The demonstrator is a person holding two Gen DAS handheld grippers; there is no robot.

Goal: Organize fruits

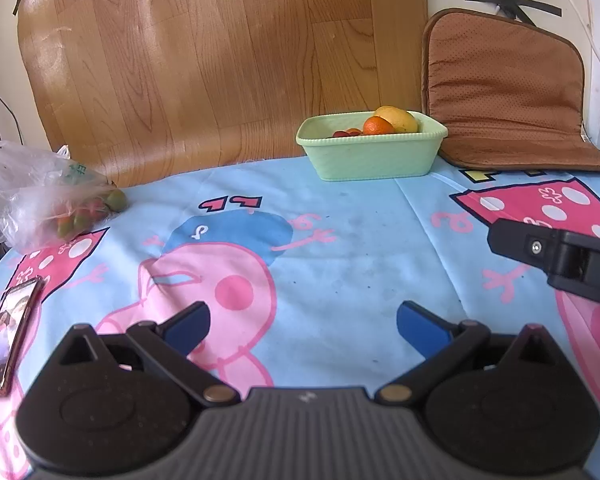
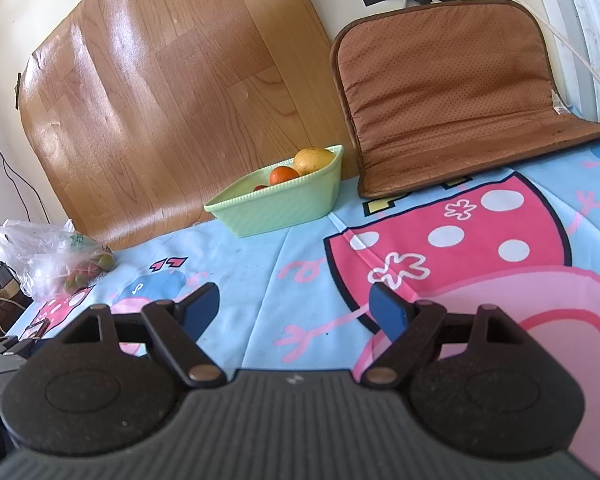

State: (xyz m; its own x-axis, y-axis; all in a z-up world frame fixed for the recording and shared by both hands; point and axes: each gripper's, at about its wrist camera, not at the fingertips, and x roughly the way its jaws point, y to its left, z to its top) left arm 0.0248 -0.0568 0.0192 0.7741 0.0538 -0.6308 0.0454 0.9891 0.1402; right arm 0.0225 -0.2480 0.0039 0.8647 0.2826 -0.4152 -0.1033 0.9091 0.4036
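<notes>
Both grippers stood wide apart at the jaws, and nothing was between the blue pads of either one. The left gripper (image 1: 302, 326) hung low over the cartoon-print sheet (image 1: 340, 248), pointing toward the wooden panel. The right gripper (image 2: 296, 308) was at its right side, close to it, and its black finger showed at the edge of the left wrist view.

The fruits lay in two places. A clear plastic bag (image 1: 40, 196) with small green and reddish fruits inside was ahead and far to the left of the left gripper, near the edge of the bed. Its long side ran from the knotted top at the far left to the open mouth, where one green fruit (image 1: 116, 199) was peeping out toward the gripper. The light green basin (image 1: 372, 156) stood ahead and a little to the right of the left gripper, just beside the brown cushion (image 1: 508, 88), and it held already a yellow mango (image 1: 400, 118), an orange (image 1: 376, 125) and some small red fruits.

I judged that the bag was clearly nearer to the left gripper, and the basin lay about equally far from both. A phone (image 1: 8, 332) lay close at the left side of the left gripper, so a reach to the bag could pass over it.
</notes>
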